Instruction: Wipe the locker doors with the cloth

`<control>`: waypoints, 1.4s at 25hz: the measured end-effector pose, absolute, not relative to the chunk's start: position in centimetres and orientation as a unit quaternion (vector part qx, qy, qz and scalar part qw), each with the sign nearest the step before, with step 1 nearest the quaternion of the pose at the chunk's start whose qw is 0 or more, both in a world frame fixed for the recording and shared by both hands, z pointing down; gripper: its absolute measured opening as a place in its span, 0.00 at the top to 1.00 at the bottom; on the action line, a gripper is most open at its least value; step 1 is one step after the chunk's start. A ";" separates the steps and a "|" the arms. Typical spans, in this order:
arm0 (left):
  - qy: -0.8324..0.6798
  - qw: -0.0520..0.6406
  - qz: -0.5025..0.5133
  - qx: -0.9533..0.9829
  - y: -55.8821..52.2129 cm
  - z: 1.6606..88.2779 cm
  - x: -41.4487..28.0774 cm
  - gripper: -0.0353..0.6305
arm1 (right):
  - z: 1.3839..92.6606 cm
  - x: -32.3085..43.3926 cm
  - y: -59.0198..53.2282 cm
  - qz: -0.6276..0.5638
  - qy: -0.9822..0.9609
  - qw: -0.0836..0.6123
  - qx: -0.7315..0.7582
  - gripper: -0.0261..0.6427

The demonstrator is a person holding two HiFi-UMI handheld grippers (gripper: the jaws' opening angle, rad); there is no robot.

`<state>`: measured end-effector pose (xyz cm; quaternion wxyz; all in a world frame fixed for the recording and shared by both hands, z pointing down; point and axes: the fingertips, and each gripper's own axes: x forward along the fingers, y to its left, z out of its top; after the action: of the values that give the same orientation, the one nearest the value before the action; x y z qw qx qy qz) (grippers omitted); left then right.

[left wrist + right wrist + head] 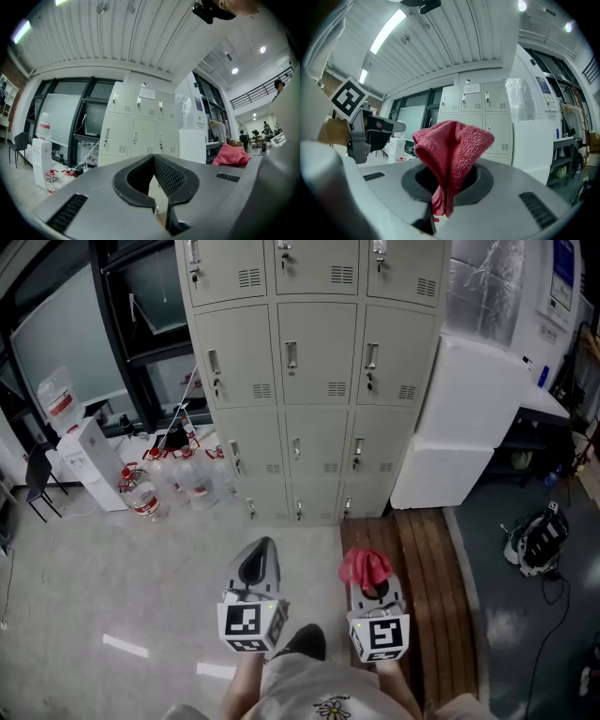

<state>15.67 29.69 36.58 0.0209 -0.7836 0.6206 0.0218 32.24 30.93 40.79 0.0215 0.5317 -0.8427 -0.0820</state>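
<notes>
A bank of beige lockers (314,371) with small handles and vents stands ahead across the floor, also visible as lockers (136,136) and lockers (485,117) in the gripper views. A red cloth (364,566) bunches up out of my right gripper (367,579), which is shut on it; in the right gripper view the cloth (452,154) fills the jaws. My left gripper (255,563) is held low beside it, jaws shut with nothing between them (154,187). Both grippers are well short of the locker doors.
A white cabinet (469,423) stands right of the lockers, with a wooden platform (427,587) in front. Water bottles (178,474) and a white dispenser (89,465) sit at the left. A device with cables (539,540) lies on the floor at right.
</notes>
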 end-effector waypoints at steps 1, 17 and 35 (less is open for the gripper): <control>0.623 0.020 0.023 -0.782 29.6 36.7 15.7 0.92 | 40.8 32.2 31.0 -0.082 -0.845 0.021 0.528 0.92; 0.638 0.018 0.050 -0.768 22.6 36.8 14.3 0.92 | 39.9 31.4 23.4 -0.083 -0.859 0.001 0.506 0.92; 0.598 0.070 0.069 -0.795 -2.6 30.4 3.6 0.92 | 34.4 21.4 0.6 -0.100 -0.832 -0.020 0.545 0.92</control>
<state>3.59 -2.64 30.42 0.0701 -0.7951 0.5984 0.0690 21.36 0.55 34.43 -0.0202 0.5451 -0.8322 -0.0998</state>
